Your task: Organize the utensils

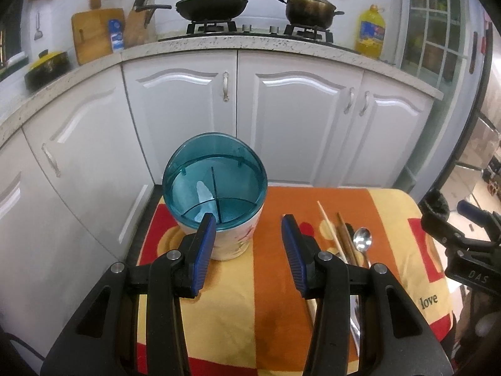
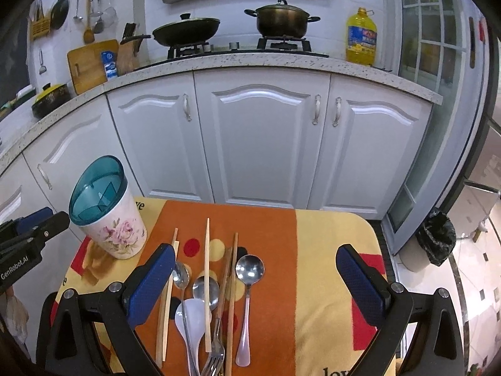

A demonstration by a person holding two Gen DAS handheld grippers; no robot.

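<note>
A floral utensil holder (image 1: 233,238) with a teal divided top (image 1: 214,185) stands at the table's far left; it also shows in the right wrist view (image 2: 116,232). My left gripper (image 1: 249,222) is open and empty, just in front of the holder and slightly to its right. My right gripper (image 2: 255,261) is open and empty, hovering over a pile of utensils: several chopsticks (image 2: 207,275), metal spoons (image 2: 249,270), a white spoon (image 2: 191,316) and a fork (image 2: 214,357). Some of the pile shows in the left wrist view (image 1: 361,239).
The table is covered with an orange, yellow and red cloth (image 2: 325,269). White kitchen cabinets (image 2: 260,138) stand right behind the table. A black bin bag (image 2: 436,238) sits on the floor at right.
</note>
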